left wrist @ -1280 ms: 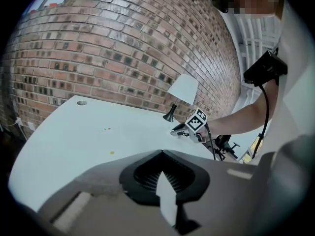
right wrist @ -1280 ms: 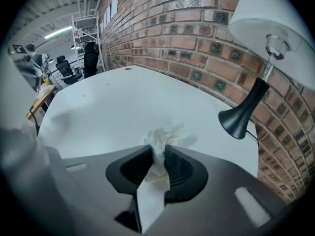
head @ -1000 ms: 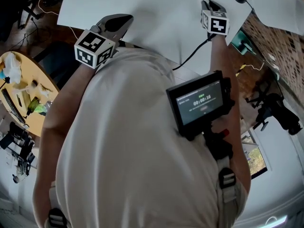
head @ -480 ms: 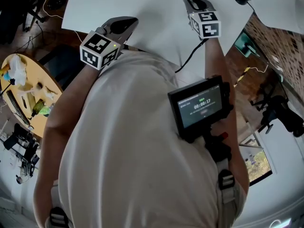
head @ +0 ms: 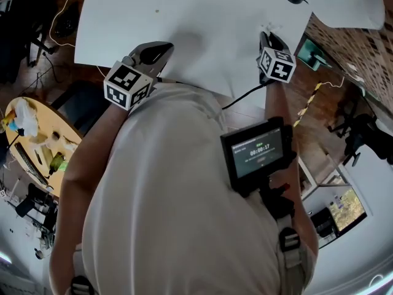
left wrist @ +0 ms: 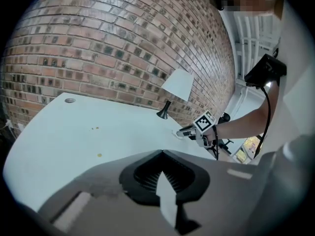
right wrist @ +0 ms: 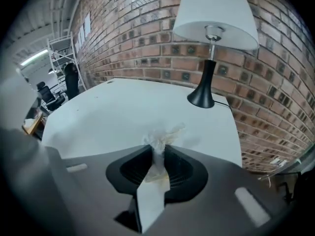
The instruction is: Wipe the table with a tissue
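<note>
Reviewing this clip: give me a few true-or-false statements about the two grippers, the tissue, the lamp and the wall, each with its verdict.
1. The right gripper is shut on a tissue. True.
2. The left gripper holds a tissue too. False: its jaws are together with nothing between them.
3. A lamp with a black base stands on the white table. True.
4. The wall behind the table is plain white plaster. False: it is bare brick.
5. The table is spotless. False: small yellowish specks lie on it.
</note>
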{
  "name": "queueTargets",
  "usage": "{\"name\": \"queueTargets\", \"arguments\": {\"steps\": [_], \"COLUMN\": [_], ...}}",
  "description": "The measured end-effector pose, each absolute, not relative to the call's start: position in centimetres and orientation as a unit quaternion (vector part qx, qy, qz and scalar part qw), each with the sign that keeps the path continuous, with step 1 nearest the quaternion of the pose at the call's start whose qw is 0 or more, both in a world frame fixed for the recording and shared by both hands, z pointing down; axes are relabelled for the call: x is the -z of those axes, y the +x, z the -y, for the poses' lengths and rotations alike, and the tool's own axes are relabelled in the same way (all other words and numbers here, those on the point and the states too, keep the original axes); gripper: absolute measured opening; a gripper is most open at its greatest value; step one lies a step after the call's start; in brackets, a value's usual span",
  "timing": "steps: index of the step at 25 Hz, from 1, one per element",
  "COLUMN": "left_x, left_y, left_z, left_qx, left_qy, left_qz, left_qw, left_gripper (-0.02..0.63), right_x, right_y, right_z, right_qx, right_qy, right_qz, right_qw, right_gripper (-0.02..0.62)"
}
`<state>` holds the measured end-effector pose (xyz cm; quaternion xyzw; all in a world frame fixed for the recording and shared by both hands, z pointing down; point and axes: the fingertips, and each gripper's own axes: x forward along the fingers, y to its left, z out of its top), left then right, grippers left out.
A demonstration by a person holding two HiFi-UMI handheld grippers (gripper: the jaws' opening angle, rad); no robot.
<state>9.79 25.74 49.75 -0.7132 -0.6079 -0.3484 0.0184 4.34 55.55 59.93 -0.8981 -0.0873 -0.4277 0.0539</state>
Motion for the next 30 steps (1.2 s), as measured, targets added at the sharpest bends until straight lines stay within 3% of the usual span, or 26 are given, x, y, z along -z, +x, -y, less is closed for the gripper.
{"name": "queueTargets", "arguments": {"steps": [11,18,24,30], "left_x": [-47.9,-48.7,-48.3,-49.7], "left_y": [7.6,9.5,8.3,8.8], "left_z": [-28.6,-25.9,-28.3,-27.8], "left_qx": [0.346,0.344,0.338,0.340], "left_qy": [-0.716,-0.723,-0.713,-0.705], "left_qz": [0.606,0.598,0.612,0.621], "left_qw": [0.034,0.040,0.046,0.042], "left_gripper": [0.005,0.005,0.005,0.006], "right_x": [-59.2,-59.9,-60.4,-60.1], "right_y": [8.5,14.6,9.5,5.4], "right_z": [-58.0,-49.0,-42.2,-40.1], "right_qx": [0.441,0.426,0.442,0.435], "right_qy": [-0.895,-0.902,-0.870,-0.882], "right_qz": [0.070,-0.028,-0.206,-0.178], "right_qw": [-0.016,-0.058,-0.074,-0.032], "right_gripper": [0.087,0.086,0.087,0.087]}}
